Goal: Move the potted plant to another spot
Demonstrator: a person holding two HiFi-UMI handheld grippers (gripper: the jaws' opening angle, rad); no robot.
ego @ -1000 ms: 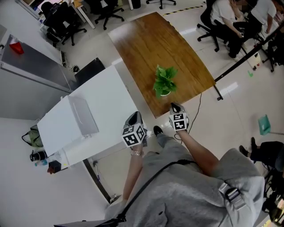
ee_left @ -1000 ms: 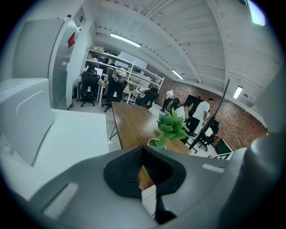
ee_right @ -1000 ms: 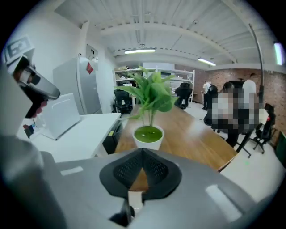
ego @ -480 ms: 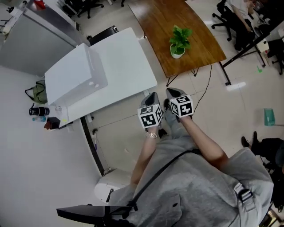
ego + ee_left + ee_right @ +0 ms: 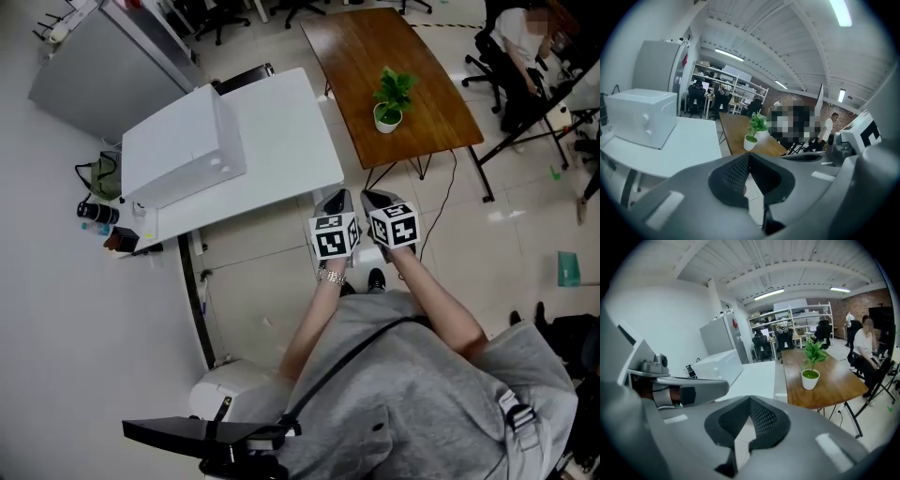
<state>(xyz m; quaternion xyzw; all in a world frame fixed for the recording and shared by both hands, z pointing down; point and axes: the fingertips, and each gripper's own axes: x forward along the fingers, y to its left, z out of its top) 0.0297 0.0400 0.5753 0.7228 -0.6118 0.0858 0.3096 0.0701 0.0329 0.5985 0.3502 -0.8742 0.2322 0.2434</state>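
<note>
At centre frame in the head view, your left gripper [image 5: 337,199] and right gripper [image 5: 373,199] are held side by side in front of your body. Their marker cubes are close beside each other and both grippers point toward the top of the frame.

Left gripper view: the jaws are pressed together at their tips, with nothing between them. Right gripper view: likewise, the jaws are fully closed and empty.

Beyond the closed tips, bare floor tiles [image 5: 262,272] separate you from the furniture.

Upper centre of the head view: a white table [image 5: 281,141] carries a white box-shaped appliance [image 5: 178,155] on its left half. Just beside it, to the right, stands a wooden table [image 5: 422,56].

The potted plant [image 5: 391,98], green leaves in a small white pot, stands upright on the wooden table. It is toward the table's nearer end and well apart from both grippers. In each gripper view it appears above the jaws, in the middle distance.

Upper left: a grey cabinet [image 5: 89,70]. Upper right: a seated person [image 5: 520,33], to the right of the wooden table.
</note>
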